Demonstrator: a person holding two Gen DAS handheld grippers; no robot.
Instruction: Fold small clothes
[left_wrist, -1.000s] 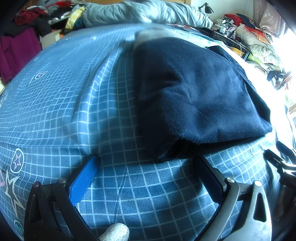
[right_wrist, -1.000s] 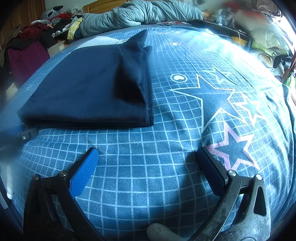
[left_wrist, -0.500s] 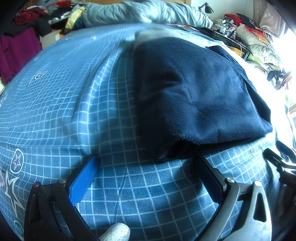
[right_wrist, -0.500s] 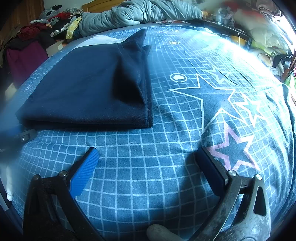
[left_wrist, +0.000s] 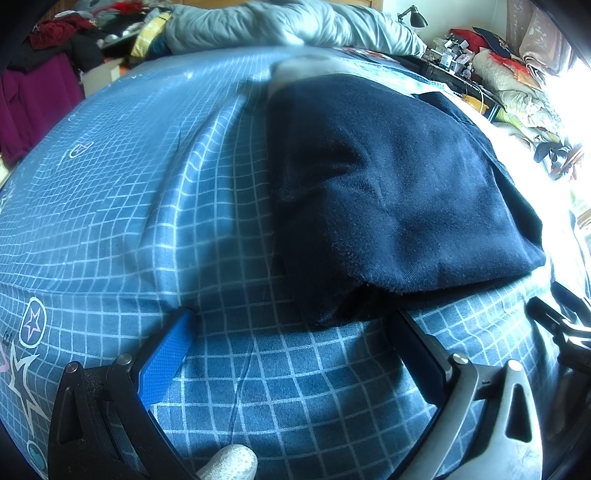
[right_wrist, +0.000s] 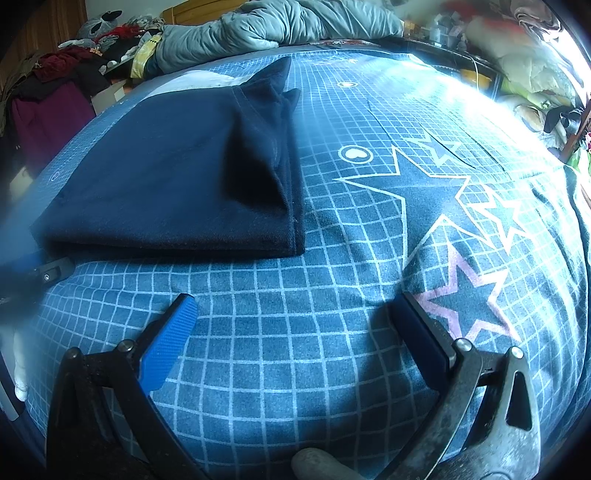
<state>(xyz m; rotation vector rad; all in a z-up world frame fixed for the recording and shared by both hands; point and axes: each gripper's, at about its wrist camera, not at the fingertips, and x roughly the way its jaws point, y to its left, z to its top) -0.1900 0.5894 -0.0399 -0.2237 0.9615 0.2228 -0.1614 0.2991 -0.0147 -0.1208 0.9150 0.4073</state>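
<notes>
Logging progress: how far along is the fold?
Done: the garment lies folded in stacked layers on the bedspread. In hand: nothing; the left gripper and right gripper are both open, just short of its near edge. Left: perhaps one more fold, though I can't tell.

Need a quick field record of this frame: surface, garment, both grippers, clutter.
surface: blue bedsheet with grid and star print
garment: navy garment, folded flat on the sheet, one corner sticking up at its far end
left gripper: open, empty, low over the sheet at the garment's near edge
right gripper: open, empty, over bare sheet, garment ahead and to its left
contact: neither gripper grips the cloth
background: grey duvet bunched at the far end, clothes piles at both sides
</notes>
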